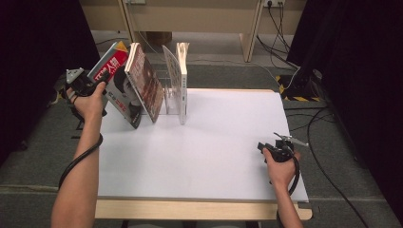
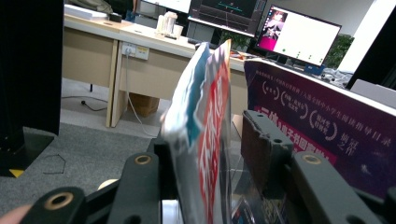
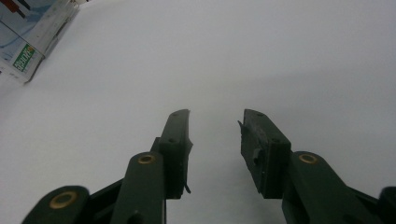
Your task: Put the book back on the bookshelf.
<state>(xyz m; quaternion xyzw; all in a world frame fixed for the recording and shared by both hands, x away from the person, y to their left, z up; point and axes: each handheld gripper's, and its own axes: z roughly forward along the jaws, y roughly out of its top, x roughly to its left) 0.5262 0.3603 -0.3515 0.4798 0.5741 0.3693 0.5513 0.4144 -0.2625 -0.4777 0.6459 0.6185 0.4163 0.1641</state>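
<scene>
A red and white magazine leans to the left at the table's far left corner, against a second leaning book. My left gripper is at the magazine's upper left edge. In the left gripper view the magazine stands between the jaws of my left gripper. The left pad lies against it and the right pad stands a little off, so the jaws are open. A purple book cover lies behind it. My right gripper rests low over the white table top at the right. In its own view, the right gripper is open with nothing between the jaws.
A wire book rack at the table's far edge holds a thin upright white book. A book's corner lies at the top left of the right gripper view. Desks, monitors and floor cables lie beyond the table.
</scene>
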